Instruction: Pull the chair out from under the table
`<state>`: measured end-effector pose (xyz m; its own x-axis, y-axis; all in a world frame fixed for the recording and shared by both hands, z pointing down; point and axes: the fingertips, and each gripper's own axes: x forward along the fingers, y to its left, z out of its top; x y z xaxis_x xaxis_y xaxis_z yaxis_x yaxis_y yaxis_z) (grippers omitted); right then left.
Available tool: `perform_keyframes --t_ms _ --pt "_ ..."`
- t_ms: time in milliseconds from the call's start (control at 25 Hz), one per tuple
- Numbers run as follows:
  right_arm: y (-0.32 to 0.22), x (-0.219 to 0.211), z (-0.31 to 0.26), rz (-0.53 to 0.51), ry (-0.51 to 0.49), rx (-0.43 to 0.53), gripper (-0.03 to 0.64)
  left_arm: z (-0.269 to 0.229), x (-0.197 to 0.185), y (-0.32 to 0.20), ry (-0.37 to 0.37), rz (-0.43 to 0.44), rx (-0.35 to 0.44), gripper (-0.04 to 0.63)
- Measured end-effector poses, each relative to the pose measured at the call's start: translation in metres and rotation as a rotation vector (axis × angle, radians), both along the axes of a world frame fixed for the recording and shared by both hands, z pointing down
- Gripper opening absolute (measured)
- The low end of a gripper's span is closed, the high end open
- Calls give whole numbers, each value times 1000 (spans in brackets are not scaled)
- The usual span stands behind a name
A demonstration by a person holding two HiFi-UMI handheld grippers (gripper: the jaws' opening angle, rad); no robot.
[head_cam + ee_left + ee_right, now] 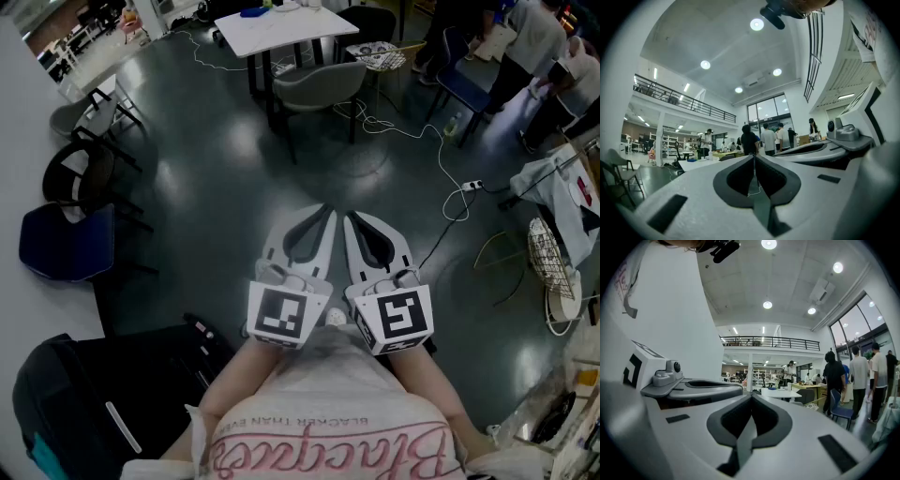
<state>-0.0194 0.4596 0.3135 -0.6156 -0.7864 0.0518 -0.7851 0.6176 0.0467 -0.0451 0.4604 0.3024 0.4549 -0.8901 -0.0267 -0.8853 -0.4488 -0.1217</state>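
We hold the left gripper (319, 217) and right gripper (356, 223) side by side, jaws closed on nothing, with the grey shell chair (317, 84) at the white bench (281, 30) well ahead of both.

Two hand-held grippers, the left hand-held gripper (325, 212) and the right hand-held gripper (352, 218), one white worktop (281, 33), one grey chair (319, 84) under it, three chairs at the left, one light chair (80, 114), one black chair (80, 174), one blue chair (66, 244), one power strip (473, 185)
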Motion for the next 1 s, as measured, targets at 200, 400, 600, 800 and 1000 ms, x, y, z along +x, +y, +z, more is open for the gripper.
perform_keyframes --t_ms 200,400,600,800,1000 --pt "-6 5 4 -7 7 -4 4 4 6 -8 19 0 -7 14" --pt "-20 12 13 -9 -3 -34 5 8 12 -24 39 -10 -23 14" --pt "-39 19 15 -61 -3 -45 3 9 20 -46 58 -39 -33 14" --pt "-58 36 18 -65 -16 -51 3 10 32 -62 69 -59 -29 14" --pt "-72 45 24 -78 -21 -50 4 24 40 -73 64 -71 -59 15"
